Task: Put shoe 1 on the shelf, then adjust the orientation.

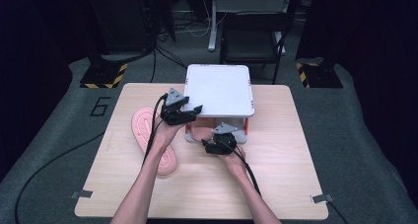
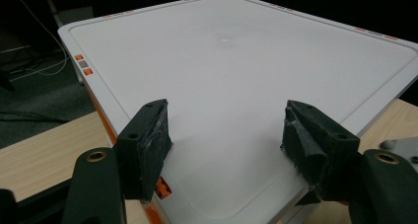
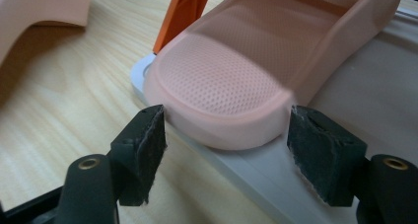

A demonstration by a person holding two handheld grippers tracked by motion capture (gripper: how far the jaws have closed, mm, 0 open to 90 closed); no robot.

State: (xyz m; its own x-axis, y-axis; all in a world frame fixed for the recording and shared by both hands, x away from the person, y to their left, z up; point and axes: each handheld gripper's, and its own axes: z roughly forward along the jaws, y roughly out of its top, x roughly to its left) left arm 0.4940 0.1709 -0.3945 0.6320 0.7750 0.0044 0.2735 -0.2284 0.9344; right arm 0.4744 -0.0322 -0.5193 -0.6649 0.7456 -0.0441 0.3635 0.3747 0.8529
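Right claw [image 3: 224, 135] open around the heel of the pink slipper [image 3: 231, 81] on the rack's [image 1: 219, 91] lower shelf, pads not touching; left claw [image 2: 224, 140] open, empty over the top; push slipper in straight.

Your forearms are bare; no sleeve covers them. In each hand you have a black tool. The left tool [image 1: 196, 108] carries a grey three-cornered plate [image 1: 174, 96] on its top, and the right tool [image 1: 205, 146] has the same kind of grey plate [image 1: 224, 129]. A black cable [image 1: 156, 116] runs from the left tool along your forearm, and a second black cable [image 1: 248, 168] runs from the right tool. Seen from close, each tool has two thick black arms, and each arm has a round brass-coloured screw hole [image 2: 96, 156]. The tips carry dark rubber pads [image 2: 154, 135] with rough, worn and slightly whitish faces.
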